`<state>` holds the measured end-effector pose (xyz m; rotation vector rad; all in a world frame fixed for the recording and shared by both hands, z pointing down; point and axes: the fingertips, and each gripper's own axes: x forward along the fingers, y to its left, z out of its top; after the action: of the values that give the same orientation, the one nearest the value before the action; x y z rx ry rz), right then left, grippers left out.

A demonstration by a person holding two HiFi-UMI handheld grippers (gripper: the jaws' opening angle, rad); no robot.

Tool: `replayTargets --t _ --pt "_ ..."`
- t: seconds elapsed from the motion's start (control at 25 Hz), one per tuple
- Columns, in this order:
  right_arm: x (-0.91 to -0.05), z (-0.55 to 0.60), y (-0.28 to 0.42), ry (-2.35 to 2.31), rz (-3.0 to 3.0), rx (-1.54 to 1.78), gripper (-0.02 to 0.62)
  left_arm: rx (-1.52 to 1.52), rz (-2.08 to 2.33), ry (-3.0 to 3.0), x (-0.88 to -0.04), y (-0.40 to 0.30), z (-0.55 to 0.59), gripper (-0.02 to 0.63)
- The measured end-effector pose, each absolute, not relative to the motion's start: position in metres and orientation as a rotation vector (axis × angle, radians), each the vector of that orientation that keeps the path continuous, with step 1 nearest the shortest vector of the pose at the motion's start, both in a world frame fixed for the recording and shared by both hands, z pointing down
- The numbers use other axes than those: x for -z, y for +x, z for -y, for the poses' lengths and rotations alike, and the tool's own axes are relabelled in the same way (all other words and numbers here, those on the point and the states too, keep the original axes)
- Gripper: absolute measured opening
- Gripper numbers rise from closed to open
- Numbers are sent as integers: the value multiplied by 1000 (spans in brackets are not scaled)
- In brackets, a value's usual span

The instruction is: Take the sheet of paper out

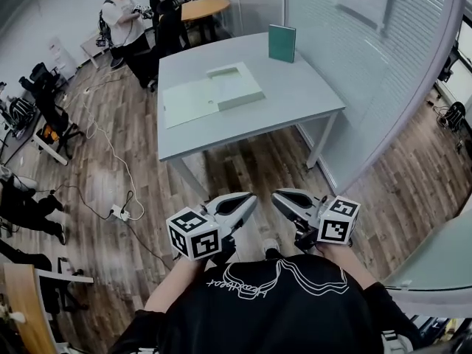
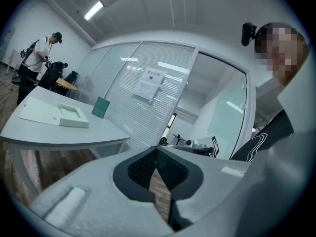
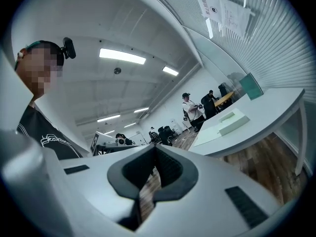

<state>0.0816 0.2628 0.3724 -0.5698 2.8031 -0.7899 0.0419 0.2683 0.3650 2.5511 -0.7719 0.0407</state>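
An open pale green box file (image 1: 234,85) lies on the grey table (image 1: 295,102), its flap or a pale sheet (image 1: 189,102) spread flat to its left. I cannot tell flap from paper at this distance. Both grippers hang close to my body, well short of the table, tips turned toward each other. My left gripper (image 1: 249,197) is shut with nothing in it, and so is my right gripper (image 1: 275,195). In the left gripper view the jaws (image 2: 156,149) meet, with the file (image 2: 61,114) far off. The right gripper view shows closed jaws (image 3: 154,148) and the file (image 3: 224,123) beyond.
A green book (image 1: 282,43) stands upright at the table's far edge. A glass partition with blinds (image 1: 369,65) runs along the right. Cables and a power strip (image 1: 118,213) lie on the wooden floor at left. People and office chairs (image 1: 51,102) stand at the back left.
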Motion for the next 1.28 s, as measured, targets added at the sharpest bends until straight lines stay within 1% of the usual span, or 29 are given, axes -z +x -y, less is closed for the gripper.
replayTargets --t 0.28,0.56,0.88,1.28 --pt "-393 -172 97 -538 -2846 833 9 -44 777 2462 -380 61 -170 12" --pt "-381 -104 122 -515 -2860 769 9 -28 808 2500 -370 81 -105 12" --pt "-379 -74 115 -479 -2899 722 9 95 834 2452 -372 70 -72 12" --pt "-400 -4 94 -479 -2877 824 9 168 796 2391 -383 42 -4 12"
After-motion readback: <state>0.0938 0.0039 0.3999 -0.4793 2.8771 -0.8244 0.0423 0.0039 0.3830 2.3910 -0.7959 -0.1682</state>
